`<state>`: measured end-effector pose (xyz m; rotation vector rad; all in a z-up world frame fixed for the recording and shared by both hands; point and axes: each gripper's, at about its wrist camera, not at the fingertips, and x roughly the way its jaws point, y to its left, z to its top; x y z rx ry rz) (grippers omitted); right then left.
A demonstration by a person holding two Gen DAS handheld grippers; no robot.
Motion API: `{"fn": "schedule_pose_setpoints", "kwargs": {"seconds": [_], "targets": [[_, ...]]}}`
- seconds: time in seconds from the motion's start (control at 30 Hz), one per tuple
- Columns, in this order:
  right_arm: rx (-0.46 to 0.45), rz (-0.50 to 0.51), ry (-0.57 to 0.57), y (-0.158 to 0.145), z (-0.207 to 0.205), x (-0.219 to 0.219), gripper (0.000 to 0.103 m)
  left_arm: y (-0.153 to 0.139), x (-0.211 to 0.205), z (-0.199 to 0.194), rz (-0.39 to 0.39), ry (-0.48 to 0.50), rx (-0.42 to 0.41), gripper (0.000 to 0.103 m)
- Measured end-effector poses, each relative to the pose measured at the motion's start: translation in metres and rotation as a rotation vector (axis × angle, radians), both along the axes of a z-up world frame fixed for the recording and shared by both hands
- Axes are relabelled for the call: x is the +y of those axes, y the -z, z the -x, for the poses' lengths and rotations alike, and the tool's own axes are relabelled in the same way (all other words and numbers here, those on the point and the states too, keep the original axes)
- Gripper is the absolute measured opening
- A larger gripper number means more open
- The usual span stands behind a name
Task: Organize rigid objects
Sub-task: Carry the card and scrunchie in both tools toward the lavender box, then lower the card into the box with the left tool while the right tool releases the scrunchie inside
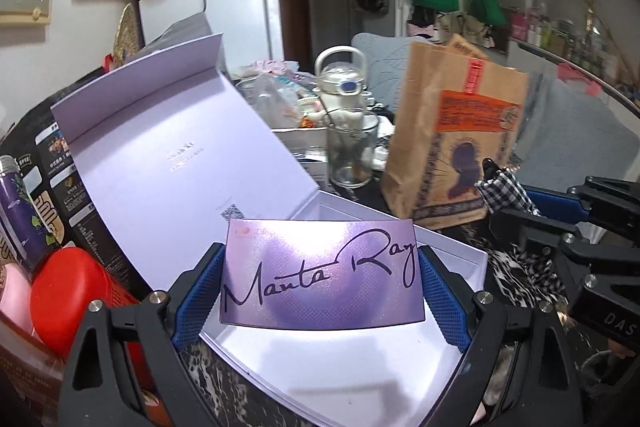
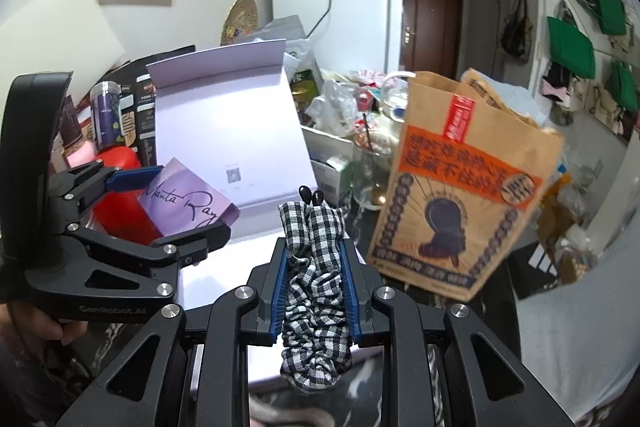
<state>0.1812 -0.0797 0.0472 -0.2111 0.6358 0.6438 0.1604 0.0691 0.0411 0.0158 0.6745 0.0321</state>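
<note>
Left gripper [image 1: 320, 287] spread wide, clamping stiff, light purple card [image 1: 320, 273] by side edges above white box [image 1: 452, 255]; right gripper [image 2: 316, 267] nearly closed, pinching soft checked cloth item [image 2: 314, 267].

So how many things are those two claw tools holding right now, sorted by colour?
Purple: 1, the Manta Ray card, clamped in the left gripper above the open white box.
Black-and-white check: 1, the checked fabric piece, pinched in the right gripper.
Total: 2

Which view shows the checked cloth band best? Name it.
The right wrist view: the checked cloth band fills the middle, pinched along its length by the right tongs. The left wrist view catches only its tip at the right edge.
</note>
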Motion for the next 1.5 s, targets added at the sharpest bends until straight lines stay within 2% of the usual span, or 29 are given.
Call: {"fn": "schedule_pose_setpoints", "kwargs": {"seconds": [0.2, 0.33, 0.57, 0.87, 0.97, 1.03, 1.2, 1.33, 1.5], "targets": [[0.018, 0.024, -0.016, 0.008, -0.021, 0.017, 0.024, 0.011, 0.009, -0.020, -0.012, -0.037, 0.028, 0.093], [0.062, 0.023, -0.023, 0.018, -0.035, 0.023, 0.024, 0.027, 0.013, -0.034, -0.026, -0.051, 0.068, 0.093], [0.157, 0.013, -0.032, 0.040, -0.054, 0.027, 0.024, 0.050, 0.024, -0.048, 0.026, -0.057, 0.136, 0.093], [0.227, 0.019, -0.015, 0.058, -0.065, 0.029, 0.026, 0.060, 0.034, -0.054, 0.022, -0.078, 0.165, 0.093], [0.235, 0.023, -0.013, 0.060, -0.066, 0.031, 0.027, 0.068, 0.035, -0.060, 0.050, -0.059, 0.222, 0.094], [0.239, 0.028, -0.005, 0.060, -0.067, 0.031, 0.035, 0.074, 0.034, -0.064, 0.055, -0.075, 0.262, 0.094], [0.221, 0.036, 0.010, 0.056, -0.064, 0.029, 0.046, 0.076, 0.032, -0.062, 0.038, -0.087, 0.262, 0.094], [0.204, 0.060, 0.025, 0.053, -0.060, 0.028, 0.046, 0.074, 0.030, -0.060, 0.005, -0.108, 0.259, 0.094], [0.196, 0.063, 0.031, 0.048, -0.056, 0.023, 0.047, 0.068, 0.029, -0.056, 0.000, -0.112, 0.243, 0.094]]}}
